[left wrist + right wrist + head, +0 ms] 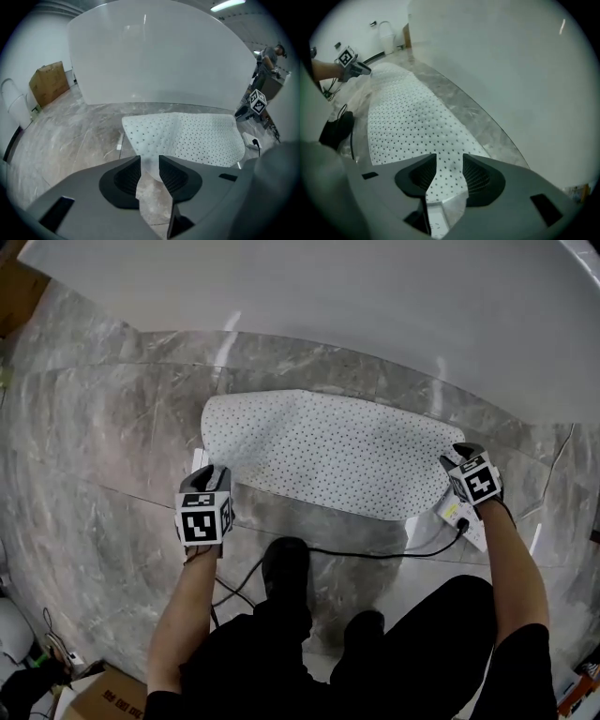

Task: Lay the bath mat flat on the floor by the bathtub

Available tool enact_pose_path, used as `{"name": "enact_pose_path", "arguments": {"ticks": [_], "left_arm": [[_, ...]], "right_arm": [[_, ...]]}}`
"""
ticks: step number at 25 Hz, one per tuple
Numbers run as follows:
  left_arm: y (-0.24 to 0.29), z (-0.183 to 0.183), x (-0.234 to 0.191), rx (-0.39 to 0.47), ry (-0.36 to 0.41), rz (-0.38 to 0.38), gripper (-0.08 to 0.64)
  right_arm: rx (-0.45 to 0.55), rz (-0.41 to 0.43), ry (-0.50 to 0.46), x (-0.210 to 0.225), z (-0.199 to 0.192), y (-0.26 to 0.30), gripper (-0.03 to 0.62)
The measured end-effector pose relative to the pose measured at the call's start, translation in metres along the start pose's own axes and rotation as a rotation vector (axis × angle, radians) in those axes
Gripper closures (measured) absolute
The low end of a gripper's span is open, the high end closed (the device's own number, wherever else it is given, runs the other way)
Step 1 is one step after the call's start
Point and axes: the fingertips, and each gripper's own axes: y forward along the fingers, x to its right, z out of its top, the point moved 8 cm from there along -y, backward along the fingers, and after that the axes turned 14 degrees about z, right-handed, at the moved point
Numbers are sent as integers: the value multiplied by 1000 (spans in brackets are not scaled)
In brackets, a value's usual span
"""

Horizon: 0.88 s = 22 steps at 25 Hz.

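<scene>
Floor: grey marble tile [112,427], glossy, running from the person's feet to the tub wall.
Near edge: dark shoe [286,568] and a black cable [375,552] trailing right, both on the near side of the mat.
Left hand-held gripper [150,171]: jaws apart, pads not pressing; the mat's near-left corner shows in the gap, floor below it.
Right hand-held gripper [449,173]: jaws apart around the mat's right end; the edge lies between the pads but is not pinched.
Bath mat [328,451]: white, dotted, spread on the floor; a faint crease shows near its left end.
Long axis: left to right, parallel to the tub wall; one gripper at each end, neither clearly nearer.
Bathtub [375,306]: white, far side; a strip of floor separates it from the mat.
Judgement: the mat looks placed; each gripper can back off toward the near side.
</scene>
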Motion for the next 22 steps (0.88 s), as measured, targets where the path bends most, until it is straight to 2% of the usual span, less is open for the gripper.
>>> {"name": "enact_pose_path", "arguments": {"ticks": [4, 7, 9, 13, 16, 19, 22], "left_arm": [[-12, -12, 0, -2, 54, 39, 445], [-10, 3, 14, 28, 158, -1, 443], [-4, 21, 33, 49, 266, -56, 434], [17, 61, 74, 63, 488, -180, 409], [34, 90, 99, 61, 591, -227, 386], [42, 117, 122, 112, 679, -233, 371], [52, 130, 139, 143, 721, -229, 366]], "right_arm": [[14, 64, -133, -19, 39, 29, 350], [13, 54, -228, -23, 63, 45, 328], [19, 49, -245, -20, 75, 50, 321], [63, 82, -219, -15, 90, 55, 313], [68, 121, -230, -15, 97, 60, 310], [48, 138, -264, -14, 105, 64, 307], [6, 139, -309, -16, 109, 69, 307]]}}
